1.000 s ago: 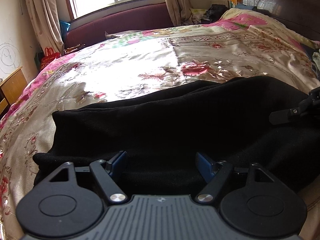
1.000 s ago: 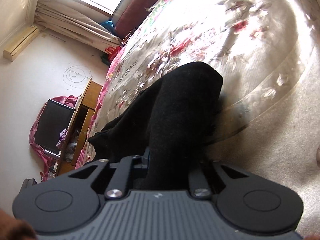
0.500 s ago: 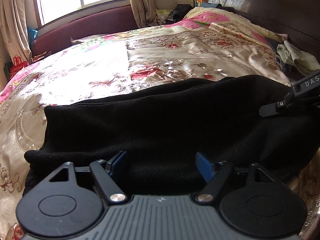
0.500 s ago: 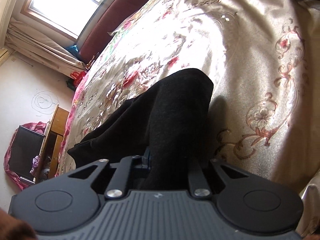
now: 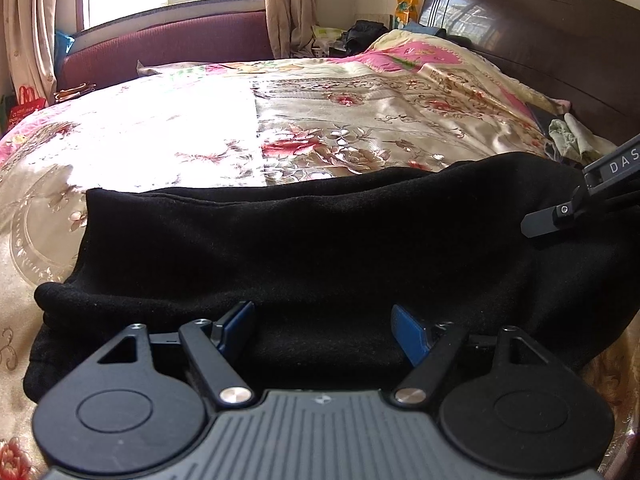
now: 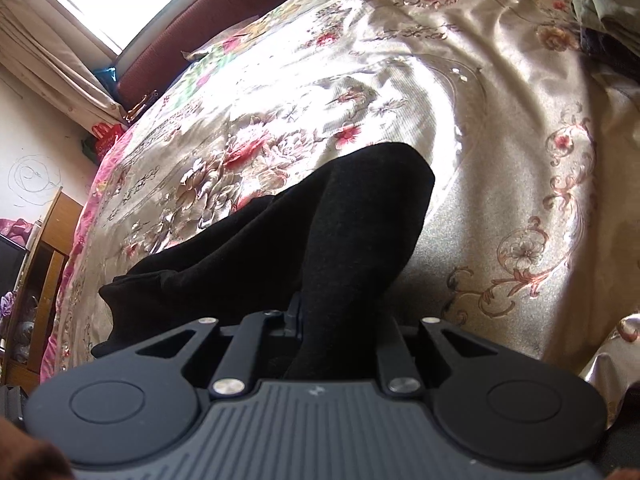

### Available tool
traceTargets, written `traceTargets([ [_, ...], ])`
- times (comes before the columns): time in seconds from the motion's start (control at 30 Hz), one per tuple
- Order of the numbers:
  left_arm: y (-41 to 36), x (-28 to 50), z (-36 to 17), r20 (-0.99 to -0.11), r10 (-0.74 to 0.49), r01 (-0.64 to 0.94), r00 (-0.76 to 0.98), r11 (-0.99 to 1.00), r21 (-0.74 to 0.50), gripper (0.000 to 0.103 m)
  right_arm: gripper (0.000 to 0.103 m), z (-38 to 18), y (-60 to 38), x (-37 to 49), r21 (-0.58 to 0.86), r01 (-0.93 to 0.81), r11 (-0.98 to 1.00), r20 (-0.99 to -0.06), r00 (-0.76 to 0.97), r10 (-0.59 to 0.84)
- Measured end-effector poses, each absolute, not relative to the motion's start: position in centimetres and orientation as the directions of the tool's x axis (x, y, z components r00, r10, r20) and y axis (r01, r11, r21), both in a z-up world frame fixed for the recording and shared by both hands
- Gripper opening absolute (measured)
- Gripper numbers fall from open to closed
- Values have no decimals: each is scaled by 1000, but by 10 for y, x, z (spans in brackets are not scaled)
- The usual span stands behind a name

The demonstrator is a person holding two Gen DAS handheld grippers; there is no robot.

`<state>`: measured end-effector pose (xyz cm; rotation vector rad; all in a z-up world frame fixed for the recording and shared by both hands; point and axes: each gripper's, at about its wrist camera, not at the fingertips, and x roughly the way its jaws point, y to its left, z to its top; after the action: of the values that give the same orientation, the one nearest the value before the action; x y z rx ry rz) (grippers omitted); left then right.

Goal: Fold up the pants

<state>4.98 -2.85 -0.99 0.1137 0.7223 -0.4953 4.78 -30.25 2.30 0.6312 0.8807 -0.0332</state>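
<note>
**Black pants pinched at one end, bedspread beneath**

While the black pants (image 5: 320, 240) lie across the floral bedspread (image 5: 340, 120), the right gripper (image 6: 340, 320) pinches a bunched fold of them, lifted off the cover. The left gripper (image 5: 322, 328) sits spread wide over the near edge, its blue pads (image 5: 408, 336) clamping nothing.

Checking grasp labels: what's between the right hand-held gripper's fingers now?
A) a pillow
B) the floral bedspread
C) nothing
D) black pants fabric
D: in the right wrist view the right hand-held gripper is nearly shut on a bunched fold of the black pants, above the floral bedspread.
</note>
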Motion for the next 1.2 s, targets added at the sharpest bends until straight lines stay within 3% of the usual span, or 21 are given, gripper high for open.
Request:
traceTargets([
  [0.57,-3,54,-7,-643,-454,457,617,872,-177,88,15,54,-249,59,329,320,888,-777,627,62],
  [1.2,26,61,-6,-632,-427,380,647,899,-218,88,17,72,-203,77,333,246,910,-744,662,94],
])
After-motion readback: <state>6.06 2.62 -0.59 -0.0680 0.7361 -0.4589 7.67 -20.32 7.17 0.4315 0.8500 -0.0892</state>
